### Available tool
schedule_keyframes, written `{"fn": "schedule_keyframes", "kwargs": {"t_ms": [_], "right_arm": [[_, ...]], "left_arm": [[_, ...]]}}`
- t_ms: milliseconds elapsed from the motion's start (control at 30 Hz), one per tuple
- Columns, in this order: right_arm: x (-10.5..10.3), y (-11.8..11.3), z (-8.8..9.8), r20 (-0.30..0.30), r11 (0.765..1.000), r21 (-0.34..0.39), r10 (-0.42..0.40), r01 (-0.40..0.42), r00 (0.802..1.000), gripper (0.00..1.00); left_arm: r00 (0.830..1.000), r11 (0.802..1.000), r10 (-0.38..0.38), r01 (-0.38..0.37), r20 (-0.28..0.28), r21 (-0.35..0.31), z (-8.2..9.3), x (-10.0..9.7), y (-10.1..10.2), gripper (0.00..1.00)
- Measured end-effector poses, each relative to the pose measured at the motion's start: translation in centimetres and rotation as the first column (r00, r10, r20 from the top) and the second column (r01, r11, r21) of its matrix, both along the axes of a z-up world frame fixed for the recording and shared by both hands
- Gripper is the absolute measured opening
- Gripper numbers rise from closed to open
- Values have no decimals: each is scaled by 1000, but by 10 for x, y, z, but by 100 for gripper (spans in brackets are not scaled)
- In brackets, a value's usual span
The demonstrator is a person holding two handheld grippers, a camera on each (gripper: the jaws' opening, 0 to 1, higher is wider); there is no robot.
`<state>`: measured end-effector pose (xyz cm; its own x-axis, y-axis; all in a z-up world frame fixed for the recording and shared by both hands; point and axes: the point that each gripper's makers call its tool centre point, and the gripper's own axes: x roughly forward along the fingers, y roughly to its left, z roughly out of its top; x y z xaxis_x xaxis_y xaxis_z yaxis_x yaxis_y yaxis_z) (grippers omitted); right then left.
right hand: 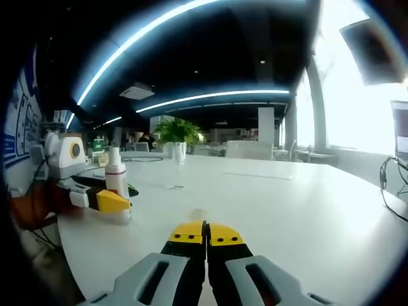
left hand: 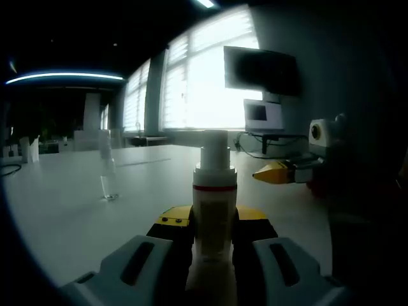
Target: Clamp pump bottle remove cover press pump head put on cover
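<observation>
The left gripper (left hand: pixel 213 245) is held low and level over the white surface (left hand: pixel 76 210), its jaws clamped on the body of the pump bottle (left hand: pixel 214 210), which stands upright between them. The bottle is white with a thin red band below its collar, and the pump head (left hand: pixel 215 148) at its top is bare. Its base is hidden behind the jaws, so whether it rests on the surface cannot be told. A clear cover (left hand: pixel 107 171) stands upright on the surface, well apart to the left of the bottle in the left gripper view (its glassy outline is faint against the bright windows).

The right gripper (right hand: pixel 206 239) points flat across the same surface, its yellow-tipped jaws pressed together with nothing between them. In the left gripper view it comes in from the right (left hand: pixel 275 172), hovering near the bottle but not touching it. In the right gripper view the left gripper (right hand: pixel 113 201) shows at the left, holding the bottle (right hand: pixel 115 173), with the clear cover (right hand: pixel 178 164) standing further back.

Beyond lie a dark monitor (left hand: pixel 260 69), a laptop (left hand: pixel 263 116) and a potted plant (right hand: pixel 178 131); the far room is dim and hard to make out.
</observation>
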<state>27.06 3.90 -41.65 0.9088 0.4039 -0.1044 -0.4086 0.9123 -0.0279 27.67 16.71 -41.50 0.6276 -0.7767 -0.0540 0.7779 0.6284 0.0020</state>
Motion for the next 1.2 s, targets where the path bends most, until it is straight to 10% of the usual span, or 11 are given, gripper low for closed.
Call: {"fn": "schedule_keyframes", "kwargs": {"t_ms": [1200], "right_arm": [[-1, -9, -4, -4, 999, 46, -20, 20, 1000, 0]], "left_arm": [[1000, 1000, -4, 4, -1, -1, 0, -1, -1, 14]]}}
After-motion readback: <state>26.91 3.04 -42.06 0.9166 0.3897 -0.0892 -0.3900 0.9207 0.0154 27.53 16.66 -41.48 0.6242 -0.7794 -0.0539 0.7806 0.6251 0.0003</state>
